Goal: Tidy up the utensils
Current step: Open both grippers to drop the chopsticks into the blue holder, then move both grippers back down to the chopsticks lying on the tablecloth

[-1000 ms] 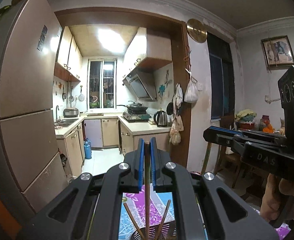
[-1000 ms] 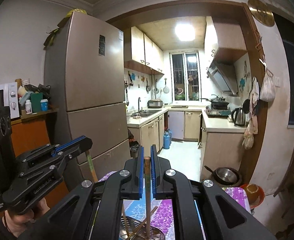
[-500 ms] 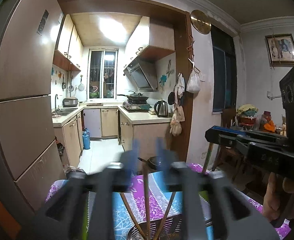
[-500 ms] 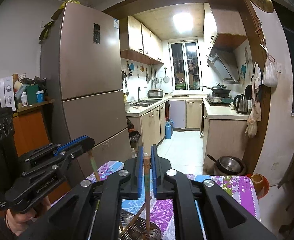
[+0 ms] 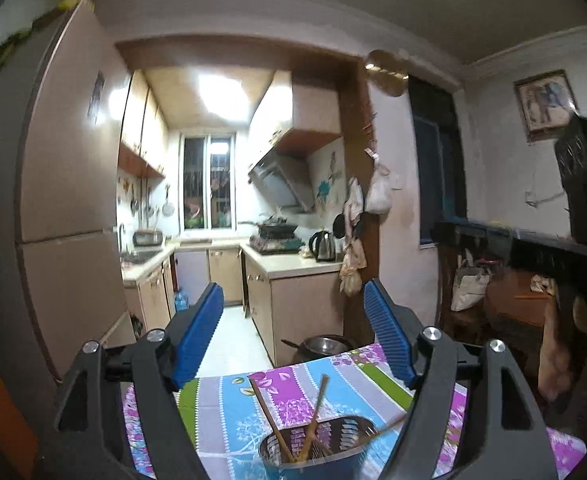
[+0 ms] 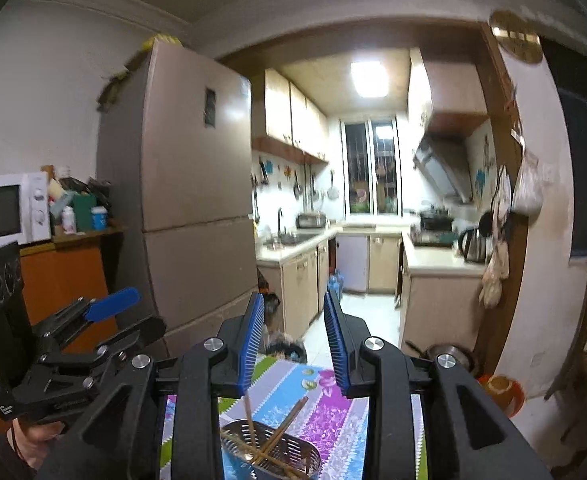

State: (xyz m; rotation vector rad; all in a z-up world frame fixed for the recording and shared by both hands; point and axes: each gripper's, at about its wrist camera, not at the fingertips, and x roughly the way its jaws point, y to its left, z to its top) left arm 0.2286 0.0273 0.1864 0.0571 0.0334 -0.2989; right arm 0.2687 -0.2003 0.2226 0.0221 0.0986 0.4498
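Now | left gripper (image 5: 293,336) wide apart, right gripper (image 6: 293,340) partly apart, both just opening, empty | risk: leaning chopsticks (image 5: 313,420) tip perforated holder (image 6: 271,456), if bumped

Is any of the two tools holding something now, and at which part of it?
Nothing is held. The left tool and right tool have just been opening; both stand open and empty. The chopsticks lean in the metal holder below.

Pretty clearly someone's home: a narrow galley kitchen with a fridge (image 6: 189,184), microwave (image 6: 9,208), range hood (image 5: 281,184), kettle (image 5: 323,245), plus a table with a floral tablecloth (image 5: 229,404).
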